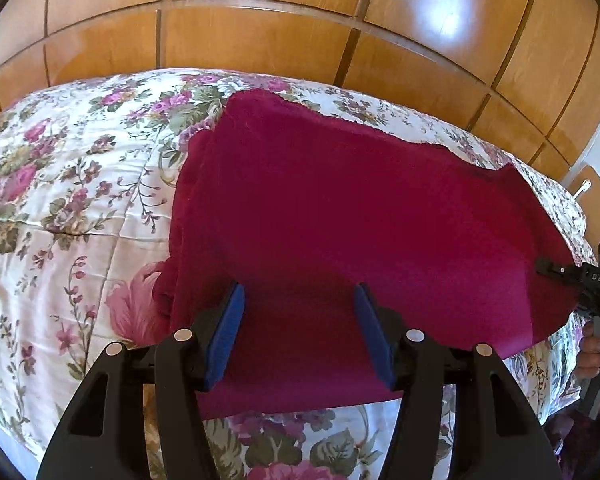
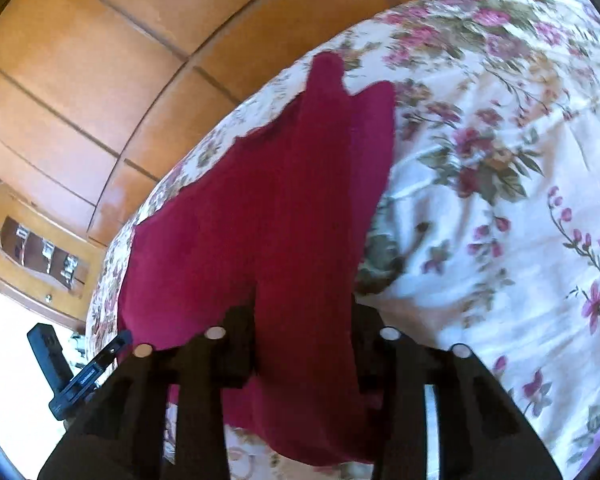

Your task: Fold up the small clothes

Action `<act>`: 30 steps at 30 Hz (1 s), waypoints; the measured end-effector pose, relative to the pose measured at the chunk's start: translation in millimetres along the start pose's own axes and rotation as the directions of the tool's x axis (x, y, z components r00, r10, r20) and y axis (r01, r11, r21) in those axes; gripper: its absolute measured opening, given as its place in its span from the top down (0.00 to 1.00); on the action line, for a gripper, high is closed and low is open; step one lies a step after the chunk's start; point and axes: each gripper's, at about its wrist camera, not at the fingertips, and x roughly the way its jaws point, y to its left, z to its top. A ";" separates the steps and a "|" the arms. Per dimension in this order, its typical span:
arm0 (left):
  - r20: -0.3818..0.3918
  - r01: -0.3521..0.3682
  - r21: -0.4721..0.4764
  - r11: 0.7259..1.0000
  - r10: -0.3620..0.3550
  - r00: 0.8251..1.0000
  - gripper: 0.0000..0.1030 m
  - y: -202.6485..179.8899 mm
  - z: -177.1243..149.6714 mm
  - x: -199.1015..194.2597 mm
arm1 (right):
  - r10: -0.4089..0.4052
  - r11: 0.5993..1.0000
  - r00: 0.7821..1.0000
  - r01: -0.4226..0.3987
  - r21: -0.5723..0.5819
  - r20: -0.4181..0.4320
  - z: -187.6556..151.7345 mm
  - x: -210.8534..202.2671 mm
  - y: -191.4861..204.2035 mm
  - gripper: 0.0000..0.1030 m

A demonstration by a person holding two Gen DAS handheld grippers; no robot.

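A dark red garment (image 1: 340, 208) lies spread on a floral bedspread (image 1: 60, 200). My left gripper (image 1: 300, 312) is open, its blue pads (image 1: 228, 332) wide apart above the garment's near edge, holding nothing. In the left wrist view the right gripper (image 1: 556, 270) shows at the garment's right edge. In the right wrist view the garment (image 2: 260, 208) rises in a fold between the fingers of my right gripper (image 2: 304, 344); the cloth hides the pads, and the fingers stand apart.
A wooden wardrobe (image 1: 300, 28) stands behind the bed. A wooden nightstand (image 2: 36, 248) is at the left of the right wrist view. The floral bedspread (image 2: 500, 200) stretches right of the garment. A hand (image 1: 594, 344) holds the right gripper.
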 end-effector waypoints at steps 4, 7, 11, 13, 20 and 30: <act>-0.012 0.044 -0.018 0.999 -0.045 0.999 0.45 6.4 0.9 1.6 | 0.044 0.996 0.998 -0.040 -0.084 0.037 9.3 -8.8 49.8 0.71; -0.013 0.112 -0.069 0.991 -0.113 0.994 0.45 16.5 1.8 0.2 | 0.076 0.985 0.996 -0.067 -0.159 0.052 14.8 -10.0 93.1 0.71; -0.006 0.206 -0.144 0.968 -0.209 0.978 0.45 32.7 3.0 -0.9 | 0.136 0.958 0.990 -0.124 -0.260 0.032 15.4 -0.2 154.2 0.72; -0.003 0.235 -0.167 0.958 -0.239 0.971 0.45 37.9 3.3 -0.8 | 0.156 0.940 0.988 -0.147 -0.306 0.004 11.2 12.5 187.0 0.72; 0.019 0.307 -0.228 0.924 -0.311 0.950 0.45 53.1 4.0 -11.5 | 0.105 0.873 0.983 -0.162 -0.460 -0.148 -30.3 87.3 274.8 0.73; 0.145 0.348 -0.412 0.842 -0.316 0.937 0.45 137.3 10.2 -68.4 | 0.220 0.797 0.912 -0.372 -0.475 -0.345 -76.2 109.9 284.9 0.32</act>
